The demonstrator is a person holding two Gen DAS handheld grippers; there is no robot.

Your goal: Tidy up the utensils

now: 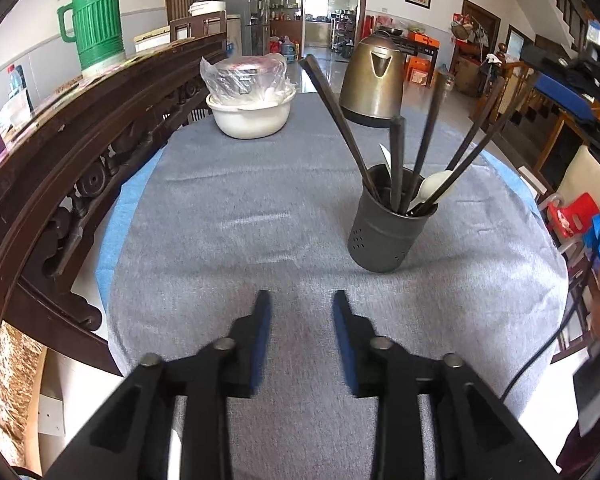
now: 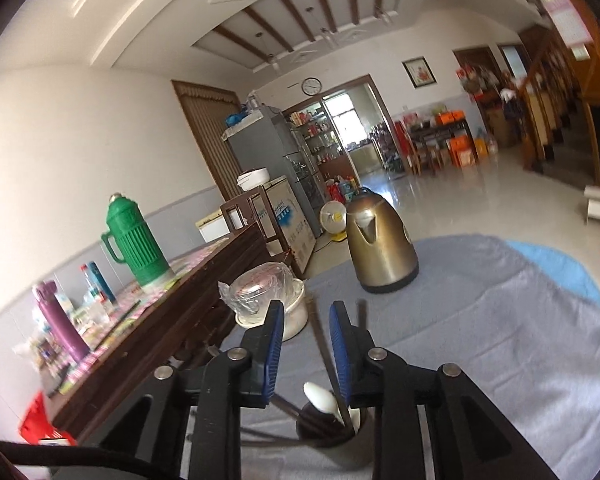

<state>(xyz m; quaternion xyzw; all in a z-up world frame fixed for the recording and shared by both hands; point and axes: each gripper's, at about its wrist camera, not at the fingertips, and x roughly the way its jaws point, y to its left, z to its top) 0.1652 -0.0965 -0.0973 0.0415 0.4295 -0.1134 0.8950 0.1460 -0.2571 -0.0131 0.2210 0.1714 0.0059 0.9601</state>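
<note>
A dark metal utensil holder (image 1: 388,228) stands on the grey tablecloth (image 1: 240,216), right of centre. It holds several dark chopsticks (image 1: 340,120) and a white spoon (image 1: 434,186). My left gripper (image 1: 300,300) is open and empty, low over the cloth, near and left of the holder. My right gripper (image 2: 306,312) is open and empty, above the holder (image 2: 332,428); the white spoon (image 2: 320,398) and a dark chopstick (image 2: 324,348) show between its fingers without being clamped.
A bronze kettle (image 1: 374,80) stands at the far side, also in the right wrist view (image 2: 380,248). A white bowl with a plastic-wrapped container (image 1: 252,100) sits far left. A dark carved wooden bench (image 1: 72,152) borders the left edge, with a green thermos (image 1: 98,20) behind.
</note>
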